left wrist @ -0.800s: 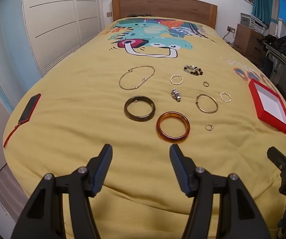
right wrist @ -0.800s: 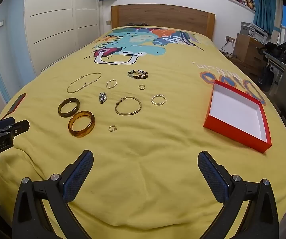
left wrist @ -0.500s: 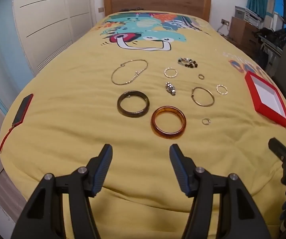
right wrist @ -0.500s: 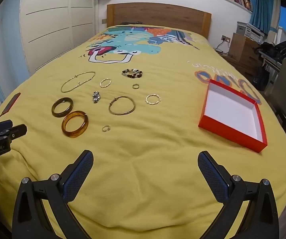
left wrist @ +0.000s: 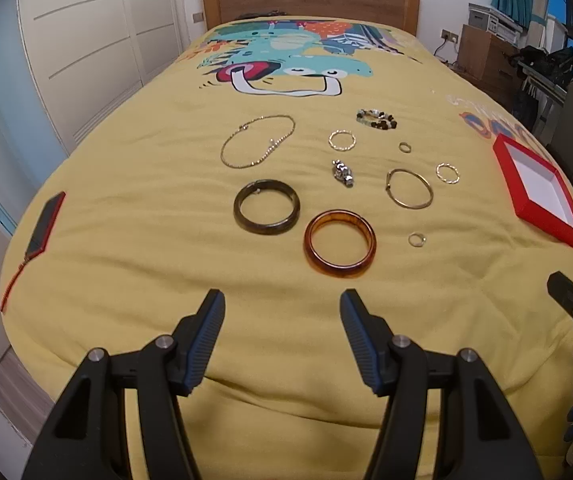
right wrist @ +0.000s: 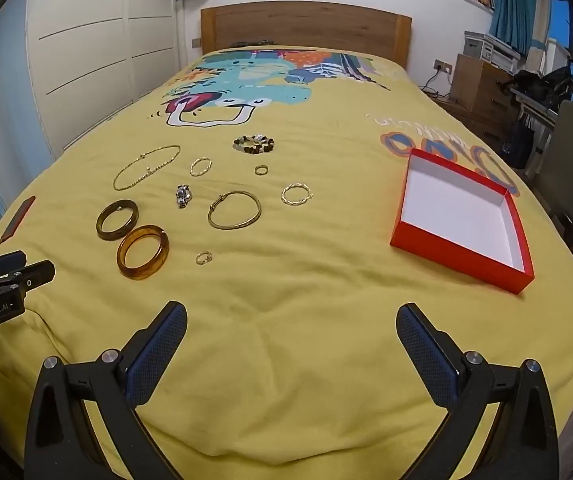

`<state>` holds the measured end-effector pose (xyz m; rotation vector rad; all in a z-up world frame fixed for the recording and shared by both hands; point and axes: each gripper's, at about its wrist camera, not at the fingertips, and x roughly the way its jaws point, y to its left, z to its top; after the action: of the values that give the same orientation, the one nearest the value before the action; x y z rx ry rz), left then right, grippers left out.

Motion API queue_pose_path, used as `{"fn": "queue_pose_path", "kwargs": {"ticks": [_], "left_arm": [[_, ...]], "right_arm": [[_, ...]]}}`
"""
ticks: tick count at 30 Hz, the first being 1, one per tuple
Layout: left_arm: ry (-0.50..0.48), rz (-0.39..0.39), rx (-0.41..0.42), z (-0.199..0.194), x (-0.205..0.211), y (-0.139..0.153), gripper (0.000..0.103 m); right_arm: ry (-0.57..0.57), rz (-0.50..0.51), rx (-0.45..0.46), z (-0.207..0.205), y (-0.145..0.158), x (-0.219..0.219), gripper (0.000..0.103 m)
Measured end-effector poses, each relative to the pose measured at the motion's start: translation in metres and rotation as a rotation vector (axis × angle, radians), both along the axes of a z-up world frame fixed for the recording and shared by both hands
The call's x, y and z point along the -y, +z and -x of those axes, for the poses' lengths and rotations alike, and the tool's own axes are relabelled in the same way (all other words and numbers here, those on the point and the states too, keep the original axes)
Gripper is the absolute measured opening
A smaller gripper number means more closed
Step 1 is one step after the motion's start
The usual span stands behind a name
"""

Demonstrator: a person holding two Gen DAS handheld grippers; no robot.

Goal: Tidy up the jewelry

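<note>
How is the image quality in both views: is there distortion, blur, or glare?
Left wrist view: strong fisheye bend, dark corners, amber bangle sharp, no glare. Right wrist view: same curving at the edges, red box crisp, light even, shadows soft.

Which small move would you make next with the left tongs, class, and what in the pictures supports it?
Probably ease the left tongs forward and down over the amber bangle. They stand open with nothing between them, the bangle is the piece nearest them on the bedspread, and it lies flat and apart from the dark bangle. The red box still holds nothing.
</note>
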<state>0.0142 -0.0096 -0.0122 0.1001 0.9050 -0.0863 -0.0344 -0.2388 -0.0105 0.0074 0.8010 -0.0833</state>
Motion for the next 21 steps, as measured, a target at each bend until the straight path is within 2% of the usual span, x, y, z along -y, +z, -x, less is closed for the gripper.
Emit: {"fn": "queue_pose_path", "kwargs": {"ticks": [9,21], "left_arm": [[-0.048,-0.049,-0.023,-0.002,0.005,-0.001,0.058],[-0.064,-0.047,-0.019,-0.006,0.008,-0.010,0.058]], "right_arm": [[-0.007,-0.007,0.009,-0.001,0.000,-0.002,0.102],[-0.018,0.041,-0.004,-0.003,0.009,-0.010,0.102]]}}
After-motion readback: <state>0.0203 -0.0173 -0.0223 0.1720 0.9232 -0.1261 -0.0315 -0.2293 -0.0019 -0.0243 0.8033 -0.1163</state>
